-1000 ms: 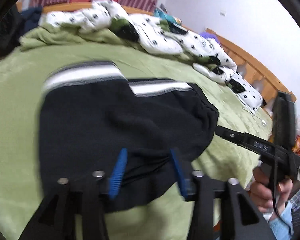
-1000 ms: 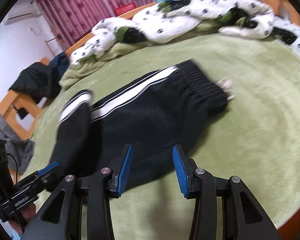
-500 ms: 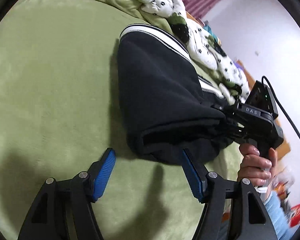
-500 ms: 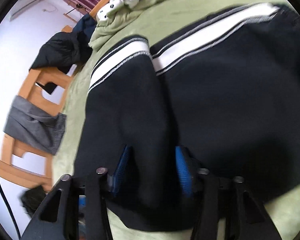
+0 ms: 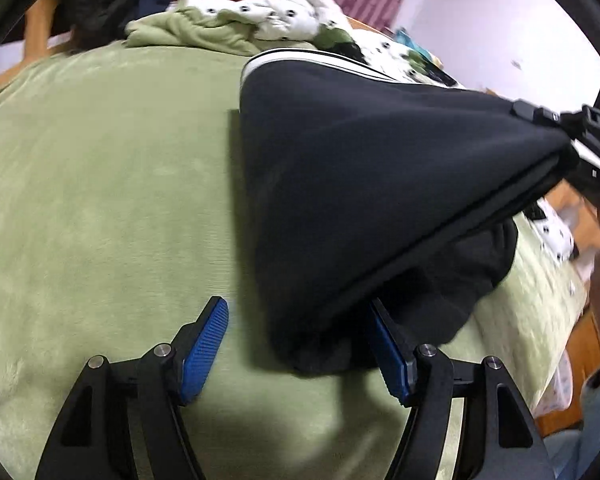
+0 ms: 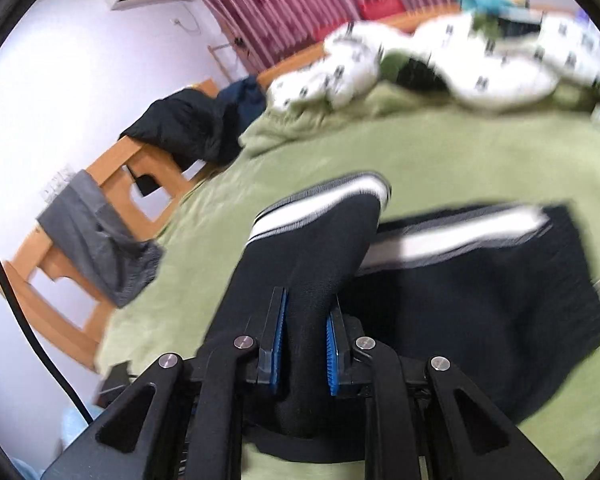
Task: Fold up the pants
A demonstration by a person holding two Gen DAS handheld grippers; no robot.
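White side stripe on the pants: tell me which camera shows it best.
The right wrist view. There the white stripe runs broad along the flat part of the pants and over the lifted fold, though blurred. The left wrist view shows only a thin edge of it along the top of the raised fabric.

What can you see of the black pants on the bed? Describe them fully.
The pants are black, soft knit fabric with a white side stripe edged in grey. They are partly folded on the green blanket. One layer is lifted, pinched in the right gripper, and stretches taut up off the bed. The left gripper is open at their near corner.
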